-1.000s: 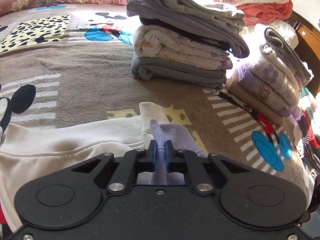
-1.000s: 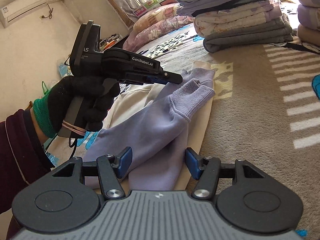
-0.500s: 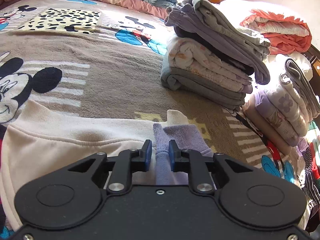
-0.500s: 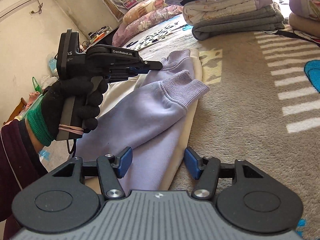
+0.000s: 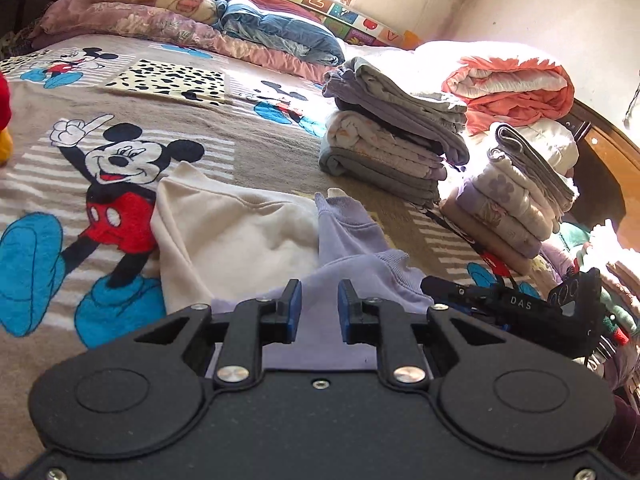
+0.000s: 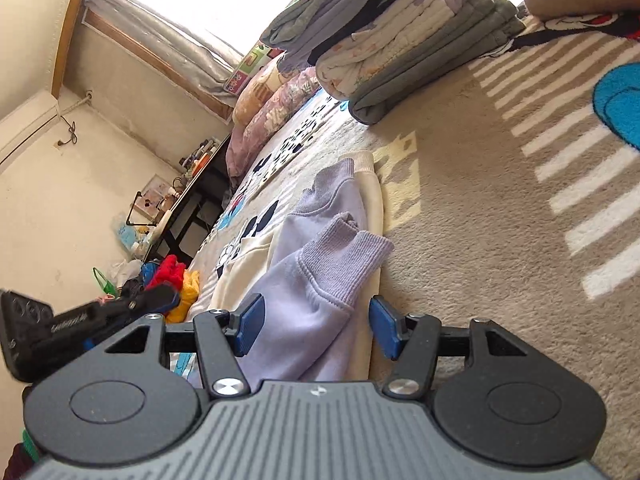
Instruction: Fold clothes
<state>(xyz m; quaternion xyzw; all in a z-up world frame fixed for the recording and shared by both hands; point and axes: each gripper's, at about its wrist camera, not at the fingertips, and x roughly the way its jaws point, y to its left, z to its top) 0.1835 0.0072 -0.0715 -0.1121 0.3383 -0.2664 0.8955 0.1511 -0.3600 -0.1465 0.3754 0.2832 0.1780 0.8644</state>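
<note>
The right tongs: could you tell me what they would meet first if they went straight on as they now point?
Probably the lilac sleeve: its cuff lies just ahead of the open right tongs, though depth is unclear.

The left gripper points forward and somewhat downward; its blue-padded jaws stand a narrow gap apart, with nothing pinched between them; its black body also shows at the left edge of the right wrist view, lying low and roughly level; the right gripper is rolled, so its view sits tilted, and its blue pads stand wide apart, gripping nothing; its black body appears at the right of the left wrist view
</note>
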